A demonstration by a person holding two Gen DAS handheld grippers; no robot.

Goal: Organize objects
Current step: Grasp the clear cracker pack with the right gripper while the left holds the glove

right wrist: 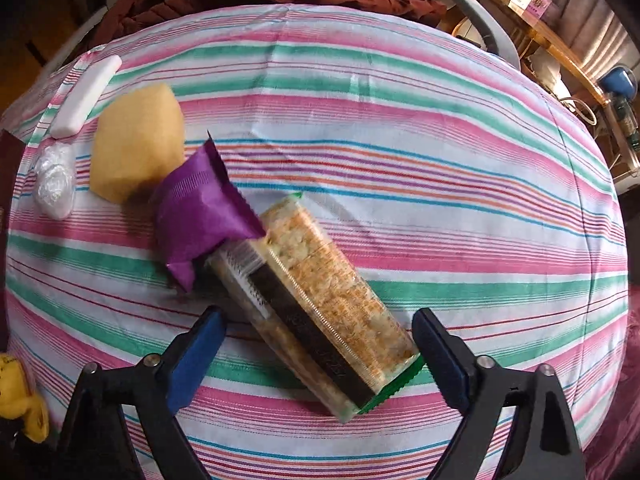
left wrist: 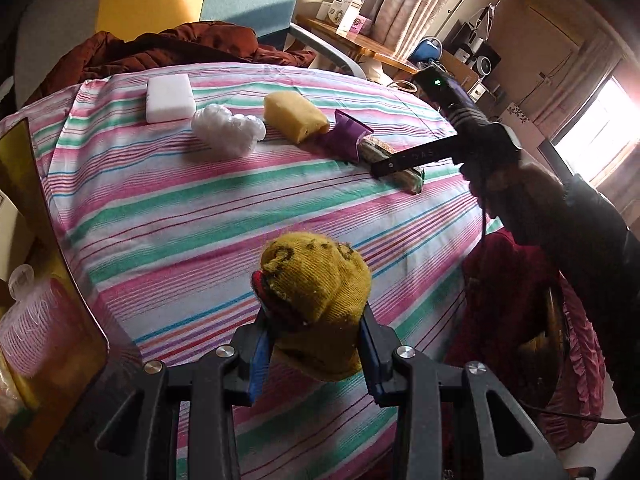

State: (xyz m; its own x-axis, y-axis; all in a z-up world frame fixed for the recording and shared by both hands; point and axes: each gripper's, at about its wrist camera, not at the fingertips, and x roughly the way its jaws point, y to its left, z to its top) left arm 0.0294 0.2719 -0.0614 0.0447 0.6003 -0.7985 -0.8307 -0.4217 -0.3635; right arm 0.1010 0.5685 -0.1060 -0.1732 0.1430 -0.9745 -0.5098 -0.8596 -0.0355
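Observation:
My left gripper (left wrist: 314, 354) is shut on a yellow knit sock (left wrist: 316, 300) and holds it above the striped tablecloth (left wrist: 160, 216). My right gripper (right wrist: 316, 344) is open, its fingers either side of a clear pack of crackers (right wrist: 320, 304) lying on the cloth (right wrist: 400, 120). A purple wrapper (right wrist: 204, 212) touches the pack's far end. Beside it lie a yellow sponge (right wrist: 136, 148), a crumpled white plastic bag (right wrist: 54, 188) and a white block (right wrist: 86, 96). The same row shows in the left wrist view: white block (left wrist: 170, 98), bag (left wrist: 226, 130), sponge (left wrist: 294, 116), wrapper (left wrist: 346, 140).
A dark red jacket (left wrist: 180, 46) lies at the table's far edge by a chair (left wrist: 328, 48). A container with pink items (left wrist: 36, 328) stands at the left. A wooden side table (left wrist: 360, 40) with boxes is behind. Red fabric (left wrist: 516, 300) lies at the right.

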